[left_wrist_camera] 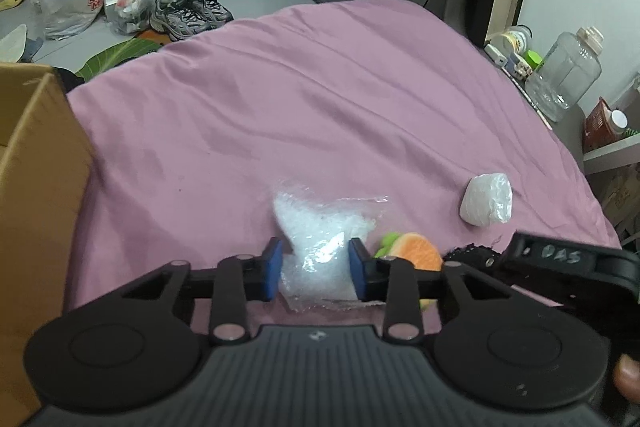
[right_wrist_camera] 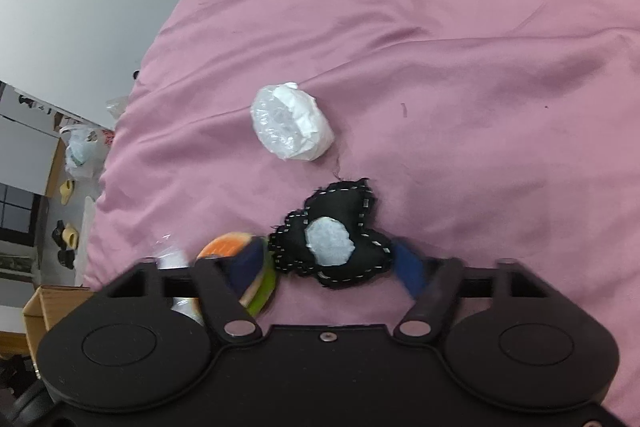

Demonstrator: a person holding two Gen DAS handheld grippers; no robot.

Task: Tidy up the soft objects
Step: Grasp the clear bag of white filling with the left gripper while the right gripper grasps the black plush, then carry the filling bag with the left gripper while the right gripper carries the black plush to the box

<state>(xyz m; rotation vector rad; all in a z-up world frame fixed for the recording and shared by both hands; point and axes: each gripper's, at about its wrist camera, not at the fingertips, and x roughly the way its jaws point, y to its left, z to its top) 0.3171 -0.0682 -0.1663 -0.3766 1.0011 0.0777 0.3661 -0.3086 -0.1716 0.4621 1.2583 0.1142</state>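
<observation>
Pink bedsheet [left_wrist_camera: 320, 99] is lying wrinkled — four soft items are being carried on it: clear crinkled plastic bag [left_wrist_camera: 320, 247], white wrapped bundle [right_wrist_camera: 292, 123], black stitched felt piece [right_wrist_camera: 340, 239], orange-green plush [left_wrist_camera: 416, 251] beside the bag.

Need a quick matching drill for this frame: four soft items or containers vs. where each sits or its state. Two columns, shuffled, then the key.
Things:
1. bubble wrap piece
2. black felt toy
3. white wrapped bundle
4. cardboard box

Places or states:
A. lying alone on the pink bedsheet, away from both grippers
B. between the left gripper fingers
C. at the bed's edge, left of the left gripper
D. between the right gripper fingers

Pairs: 1-B, 2-D, 3-A, 4-C
</observation>
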